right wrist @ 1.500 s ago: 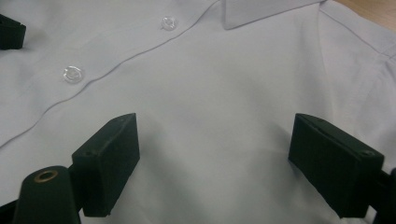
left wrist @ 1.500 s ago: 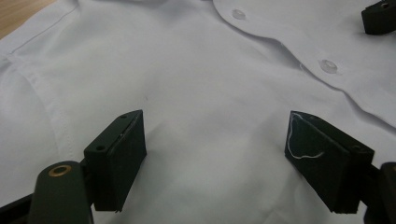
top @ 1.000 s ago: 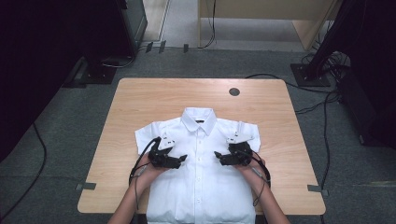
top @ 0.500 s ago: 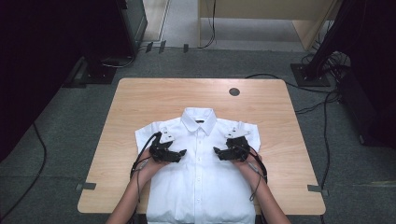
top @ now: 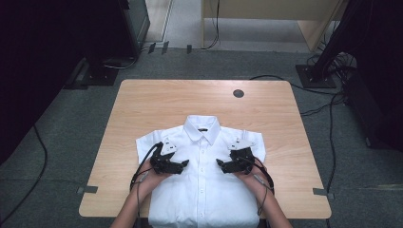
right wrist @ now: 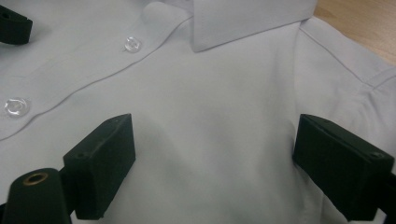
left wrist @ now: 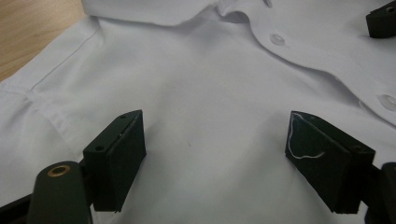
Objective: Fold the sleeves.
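From the high view, a white shirt was seen laid flat, buttoned, collar away from the person, on the wooden surface; the left gripper and right gripper were held over its chest.

In the left gripper view, jaws were spread wide with only cloth beneath, nothing clamped.

In the right gripper view, jaws had just been opening, nothing between them. A pinch of fabric seemed next; nothing obstructed.

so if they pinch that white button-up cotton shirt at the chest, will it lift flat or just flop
The white button-up cotton shirt would probably flop: thin cloth, already creasing softly near the jaws. Likely light, so a pinch lifts just a fold. It lies loose on the wooden table, so a push may bunch it.
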